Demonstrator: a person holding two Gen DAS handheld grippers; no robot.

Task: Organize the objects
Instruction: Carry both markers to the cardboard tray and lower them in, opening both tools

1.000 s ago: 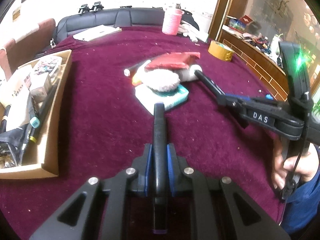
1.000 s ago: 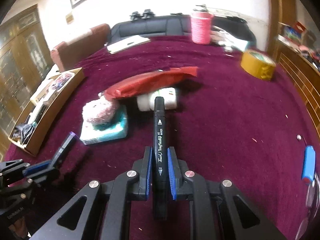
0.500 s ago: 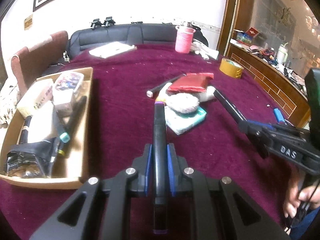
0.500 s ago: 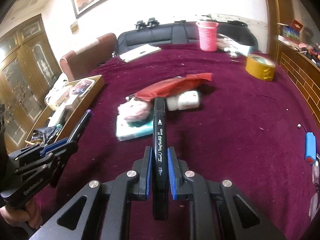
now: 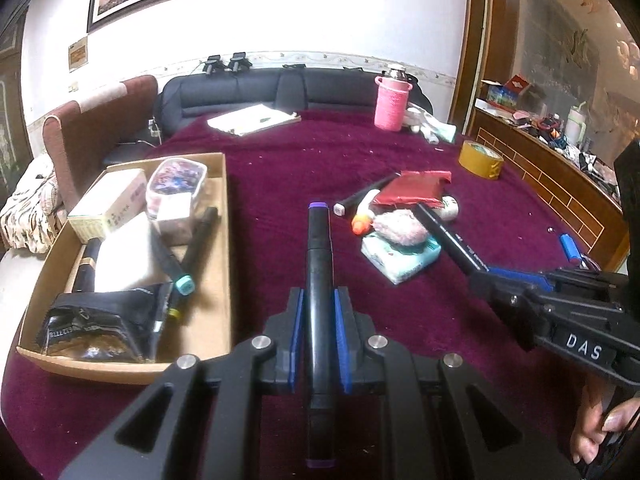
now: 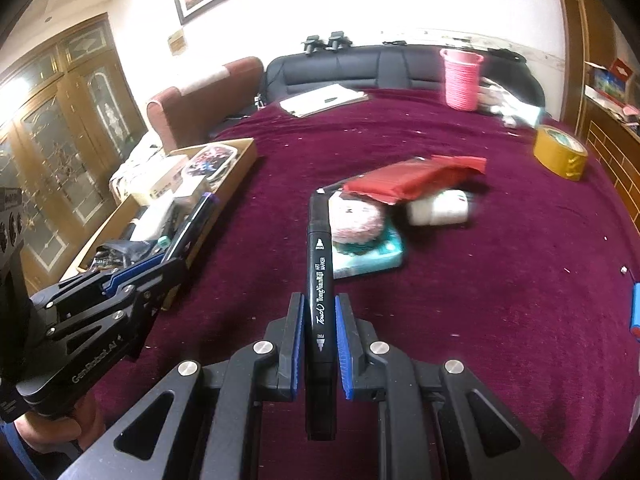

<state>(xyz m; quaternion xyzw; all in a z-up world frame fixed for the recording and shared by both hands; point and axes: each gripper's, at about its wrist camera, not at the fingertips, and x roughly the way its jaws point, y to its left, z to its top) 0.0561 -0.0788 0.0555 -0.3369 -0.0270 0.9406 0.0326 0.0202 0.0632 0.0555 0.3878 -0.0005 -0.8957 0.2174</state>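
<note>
- The left gripper (image 5: 319, 344) keeps pinching the purple-capped marker (image 5: 319, 248); the cardboard tray (image 5: 224, 240) now looms nearer.
- The right gripper (image 6: 320, 344) still clamps the black marker (image 6: 320, 272), farther from the pile.

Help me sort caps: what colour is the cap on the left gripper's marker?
Purple cap on the marker; the left wrist view shows it best.

A cardboard tray (image 5: 224, 240) is sitting at nine o'clock on the table (image 5: 280, 168), with a heap of packets (image 5: 404, 216) lying at one o'clock. A tape roll (image 5: 480, 159) is resting beyond it at two o'clock, a cup (image 5: 390, 102) standing behind at twelve.
</note>
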